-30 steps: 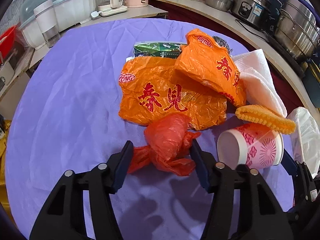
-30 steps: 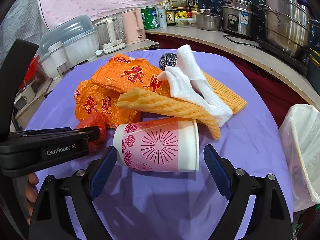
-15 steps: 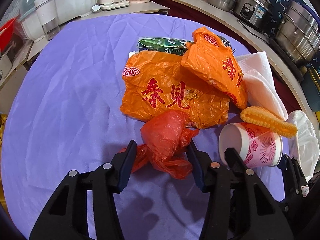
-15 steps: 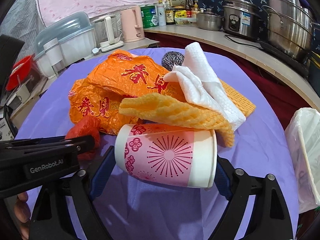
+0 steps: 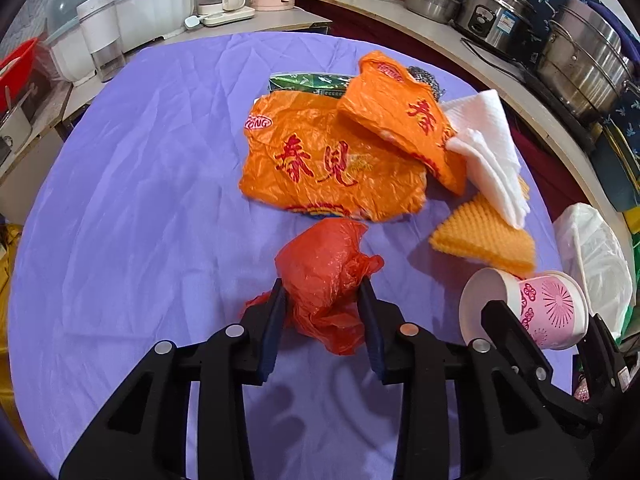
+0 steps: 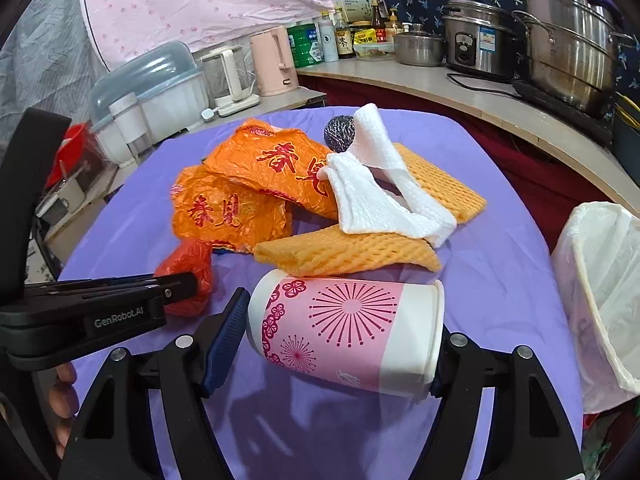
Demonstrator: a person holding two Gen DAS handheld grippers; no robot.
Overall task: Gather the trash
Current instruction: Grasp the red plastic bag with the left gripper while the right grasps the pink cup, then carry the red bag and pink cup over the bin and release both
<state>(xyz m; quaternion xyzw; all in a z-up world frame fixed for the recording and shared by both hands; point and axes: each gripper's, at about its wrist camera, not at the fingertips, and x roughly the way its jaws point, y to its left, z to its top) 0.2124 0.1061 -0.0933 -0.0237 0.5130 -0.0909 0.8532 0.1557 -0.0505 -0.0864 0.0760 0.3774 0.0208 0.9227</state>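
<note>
Nearest, the left hand-held gripper (image 5: 323, 312) is closing on the red plastic bag (image 5: 326, 276) and the right hand-held gripper (image 6: 340, 340) on the pink paper cup (image 6: 344, 324) – both pinched between the pads, just above the purple counter (image 5: 140, 200). Squeeze the cup gently so it won't crumple, then carry both to the white-lined bin (image 6: 604, 296) at the right – the orange bags (image 6: 248, 188) lie farther back

Left gripper (image 5: 322, 320) jaws closing, now squeezing red bag (image 5: 326, 276); right gripper (image 6: 340, 344) jaws closing, cup (image 6: 348, 330) lifted off table.

Left claw (image 5: 322, 312): matte black angular plastic arms, dark blue rubber pads on inner finger faces, silver round screws at pivots. Right claw (image 6: 340, 344): same build. White "GenRobot.AI" lettering along left claw's side.
</note>
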